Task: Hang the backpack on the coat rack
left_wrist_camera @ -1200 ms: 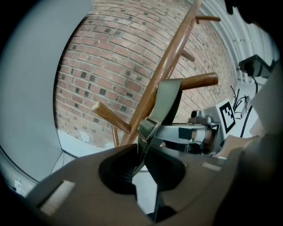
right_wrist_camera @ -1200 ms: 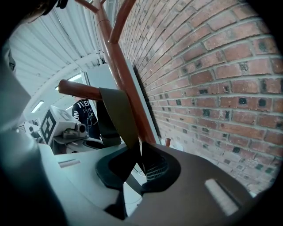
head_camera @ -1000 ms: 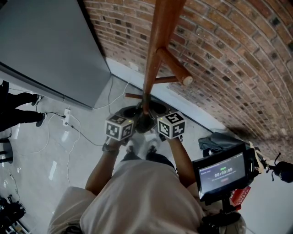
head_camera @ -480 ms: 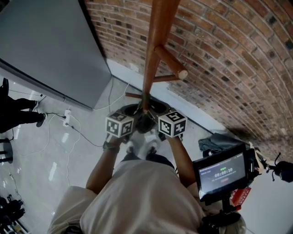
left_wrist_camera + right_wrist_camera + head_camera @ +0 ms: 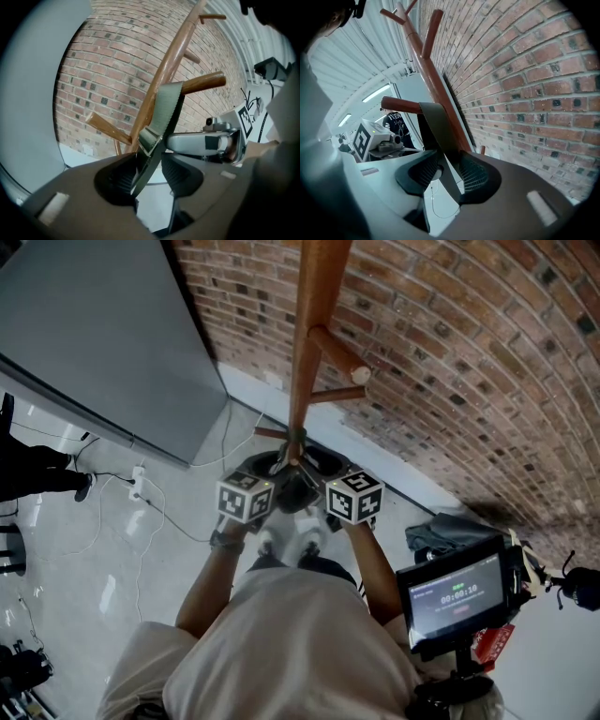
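**Release step: strap on peg**

Jaws of left gripper and right gripper just opened, apart. The strap sits loose between them, over the coat rack peg. The backpack probably hangs below, poorly seen. Next: back out without snagging.

Olive strap — brown rack, red-brick wall

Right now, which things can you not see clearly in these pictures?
- Backpack: only its strap shows in both gripper views; in the head view the marker cubes cover the rest.
- Coat rack: its top is cut off by the head view's upper edge.
- Screen: text too small, head view.
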{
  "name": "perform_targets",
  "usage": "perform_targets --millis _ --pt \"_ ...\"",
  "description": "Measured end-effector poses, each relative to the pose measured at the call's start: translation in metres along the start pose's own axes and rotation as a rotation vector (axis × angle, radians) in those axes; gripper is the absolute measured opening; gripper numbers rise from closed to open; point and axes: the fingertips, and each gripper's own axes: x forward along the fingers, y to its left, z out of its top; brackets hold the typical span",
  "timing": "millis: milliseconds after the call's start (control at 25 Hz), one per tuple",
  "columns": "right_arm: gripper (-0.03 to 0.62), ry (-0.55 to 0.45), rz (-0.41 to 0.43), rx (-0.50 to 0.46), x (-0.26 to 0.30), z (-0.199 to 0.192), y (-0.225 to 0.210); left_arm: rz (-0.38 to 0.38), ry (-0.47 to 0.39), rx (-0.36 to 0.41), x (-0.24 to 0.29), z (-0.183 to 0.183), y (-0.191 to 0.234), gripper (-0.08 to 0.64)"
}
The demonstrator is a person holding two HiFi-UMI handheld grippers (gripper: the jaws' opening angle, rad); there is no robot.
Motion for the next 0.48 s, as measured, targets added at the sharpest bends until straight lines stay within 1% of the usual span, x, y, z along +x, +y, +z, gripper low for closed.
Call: perform_targets --millis 160,280,400,480 --pt "0.144 -0.001 -0.010 -0.012 -0.006 -0.001 0.000 0.045 0.002 0.052 -0.008 0.001 0.004 0.169" --pt "0.143 -0.015 -0.033 -0.045 -0.023 0.004 0.007 0.087 -0.011 0.095 -0.023 0.008 -0.002 0.164" --pt "0.138 -0.029 -0.049 -0.072 -0.036 0.011 0.012 0.135 -0.033 0.128 -0.037 0.016 -0.004 0.133" --pt "0.126 -0.040 -0.062 -0.084 -0.041 0.016 0.012 0.154 -0.052 0.145 -0.043 0.022 -0.002 0.110"
